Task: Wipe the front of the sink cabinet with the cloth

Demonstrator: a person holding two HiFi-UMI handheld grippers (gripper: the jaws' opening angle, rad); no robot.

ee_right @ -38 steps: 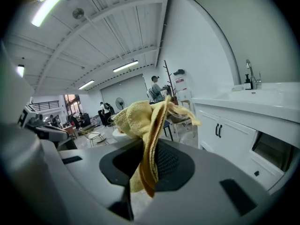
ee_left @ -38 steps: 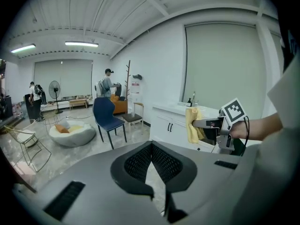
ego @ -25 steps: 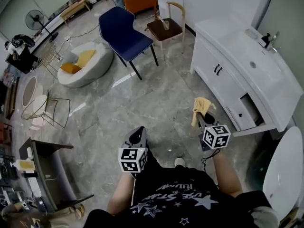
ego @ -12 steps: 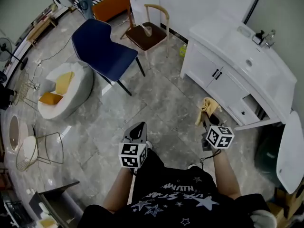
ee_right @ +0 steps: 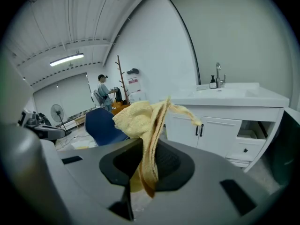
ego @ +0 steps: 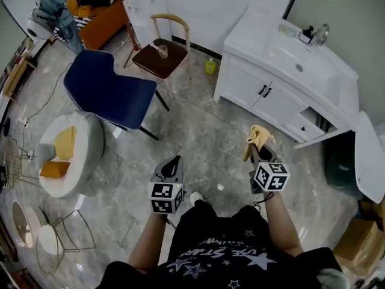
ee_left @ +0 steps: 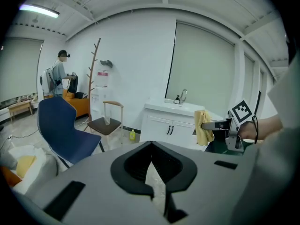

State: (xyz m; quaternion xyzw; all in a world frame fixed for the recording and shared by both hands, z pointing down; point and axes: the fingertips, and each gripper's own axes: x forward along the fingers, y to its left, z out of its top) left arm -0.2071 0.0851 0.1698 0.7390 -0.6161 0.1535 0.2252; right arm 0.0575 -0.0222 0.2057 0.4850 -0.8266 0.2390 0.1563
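- Head view: the right hand-held gripper (ego: 258, 153) is clamped on the yellow cloth (ego: 255, 138), which bunches up at its 12 o'clock tip. It is carried out in front, probably so it can meet the doors first. The white sink cabinet (ego: 264, 98) stands at about 1 o'clock, well apart across the floor (ego: 198, 131), so wiping has not begun. One drawer (ego: 304, 125) at its right end hangs open. The left hand-held gripper (ego: 171, 166) rides alongside at 9 o'clock, seemingly spare.
- Left gripper view: its jaws are pressed together with nothing between them. The cabinet sits at 12 o'clock, the cloth at 2 o'clock.
- Right gripper view: the cloth is pinched low between the jaws and flops over at 12 o'clock. The cabinet front lies beyond at 2 o'clock, not touching it.
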